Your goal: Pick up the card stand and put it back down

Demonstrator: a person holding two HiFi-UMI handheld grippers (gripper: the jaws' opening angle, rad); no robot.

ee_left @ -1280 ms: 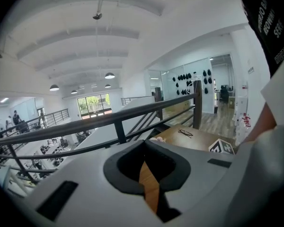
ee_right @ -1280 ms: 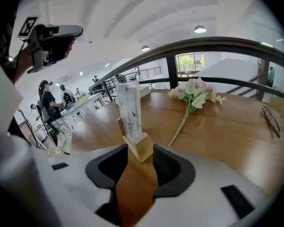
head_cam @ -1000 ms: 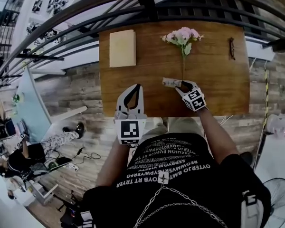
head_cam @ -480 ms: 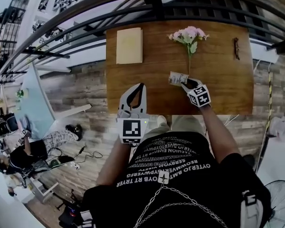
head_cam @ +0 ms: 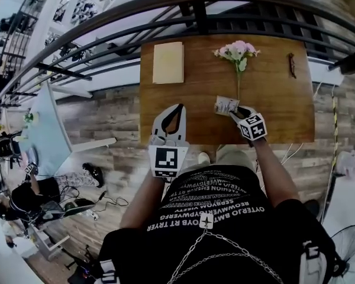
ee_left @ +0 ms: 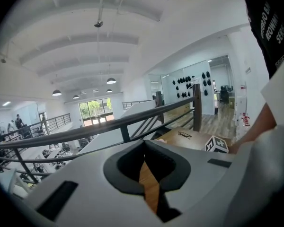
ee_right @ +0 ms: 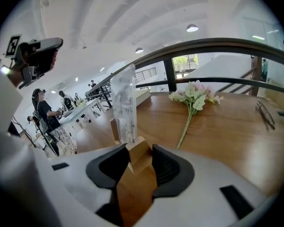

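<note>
Items on the wooden table (head_cam: 272,99) number four, one of each: a card stand (head_cam: 226,105), a pale closed notebook (head_cam: 168,63), a bunch of pink flowers (head_cam: 236,49) and a pair of glasses (head_cam: 291,64). Two hand-held grippers are over the near edge.

The card stand is a small wooden block with a clear upright panel set in it. The print on the panel is too small to read.

The stand is at the near middle of the table, just below the end of the flower stem, with the notebook well apart at the far left and the glasses at the far right. The right gripper (head_cam: 235,112) reaches it from the near side. In the right gripper view the stand's wooden block sits between the jaws, which have just been closing. The pads now clamp it from both sides, and the panel rises just ahead of them. Whether the block is clear of the table cannot be told.

The left gripper (head_cam: 178,107) hangs over the table's near edge, well to the left of the stand. Its jaws are together at the tips with nothing between them.
</note>
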